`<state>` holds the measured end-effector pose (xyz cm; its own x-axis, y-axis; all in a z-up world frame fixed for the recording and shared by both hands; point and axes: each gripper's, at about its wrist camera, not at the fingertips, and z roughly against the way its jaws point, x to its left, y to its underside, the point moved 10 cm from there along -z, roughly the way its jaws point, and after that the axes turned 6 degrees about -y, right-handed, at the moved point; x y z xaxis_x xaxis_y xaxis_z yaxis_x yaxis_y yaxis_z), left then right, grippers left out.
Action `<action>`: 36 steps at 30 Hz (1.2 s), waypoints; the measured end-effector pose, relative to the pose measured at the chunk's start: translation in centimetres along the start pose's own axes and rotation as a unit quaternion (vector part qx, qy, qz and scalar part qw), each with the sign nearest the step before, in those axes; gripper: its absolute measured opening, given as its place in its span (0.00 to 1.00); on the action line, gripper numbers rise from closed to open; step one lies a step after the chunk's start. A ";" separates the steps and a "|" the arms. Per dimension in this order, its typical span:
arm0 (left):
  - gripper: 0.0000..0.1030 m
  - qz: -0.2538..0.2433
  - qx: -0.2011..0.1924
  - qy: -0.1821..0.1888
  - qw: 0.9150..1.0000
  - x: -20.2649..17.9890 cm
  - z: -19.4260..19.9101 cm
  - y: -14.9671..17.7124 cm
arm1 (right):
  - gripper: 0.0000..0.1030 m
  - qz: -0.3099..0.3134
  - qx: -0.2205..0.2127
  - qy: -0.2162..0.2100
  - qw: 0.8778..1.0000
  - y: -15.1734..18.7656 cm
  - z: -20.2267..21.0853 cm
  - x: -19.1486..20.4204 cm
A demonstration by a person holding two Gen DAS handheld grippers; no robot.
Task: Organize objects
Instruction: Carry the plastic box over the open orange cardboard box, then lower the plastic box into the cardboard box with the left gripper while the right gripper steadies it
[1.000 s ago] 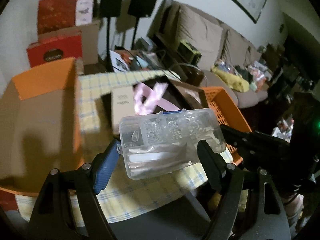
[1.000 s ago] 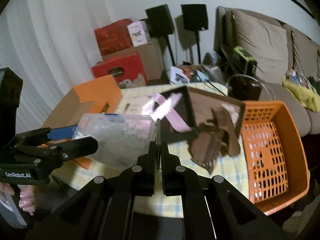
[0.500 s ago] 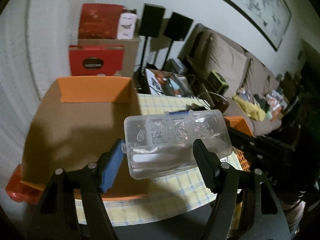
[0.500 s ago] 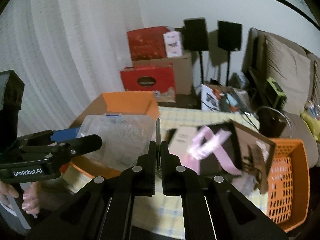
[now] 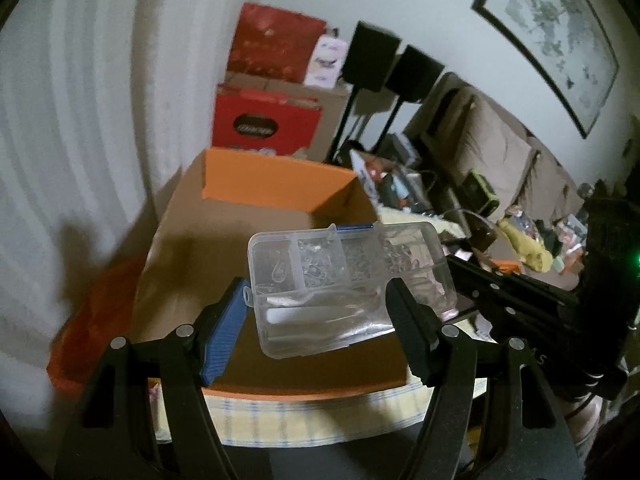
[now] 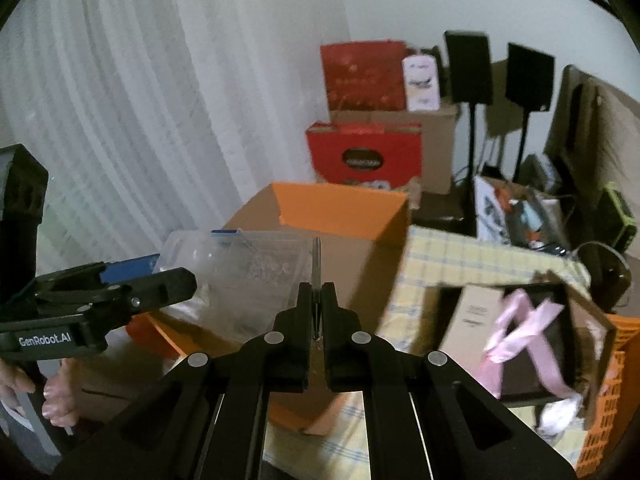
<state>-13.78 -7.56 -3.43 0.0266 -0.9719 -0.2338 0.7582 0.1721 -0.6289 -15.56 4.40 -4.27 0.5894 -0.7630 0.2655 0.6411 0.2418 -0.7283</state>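
Left wrist view: the left gripper point(image 5: 316, 312) pinched a clear case point(image 5: 348, 284) by its ends, level above the open box point(image 5: 256, 240), probably for dropping in. The right gripper's point(image 6: 317, 300) fingers were pressed together, idle beside it.

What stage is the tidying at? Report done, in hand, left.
Done: nothing is visibly stowed. In hand: the left gripper holds the clear compartment case above the open orange box; the right gripper is shut. Left: the ribboned gift box remains on the table.
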 end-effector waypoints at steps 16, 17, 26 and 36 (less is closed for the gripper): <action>0.64 0.034 0.076 -0.022 0.996 6.6 -6.2 3.8 | 0.03 -0.006 0.092 -0.018 0.996 3.2 -9.3 0.3; 0.64 0.036 0.076 -0.022 0.996 6.8 -6.3 3.9 | 0.03 -0.003 0.099 -0.017 0.995 2.8 -10.1 0.2; 0.64 0.083 0.082 -0.030 0.993 9.3 -7.7 4.4 | 0.03 -0.003 0.127 -0.035 0.991 -0.3 -14.8 0.8; 0.64 0.083 0.088 -0.029 0.992 9.0 -7.8 5.2 | 0.03 -0.051 0.153 -0.060 0.985 -1.4 -18.0 0.1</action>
<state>-14.74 -14.15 -14.59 0.1951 -0.9407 -0.2775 0.8422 0.3057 -0.4442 -25.28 -6.82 -14.57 0.5565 -0.7211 0.4127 0.8071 0.3511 -0.4748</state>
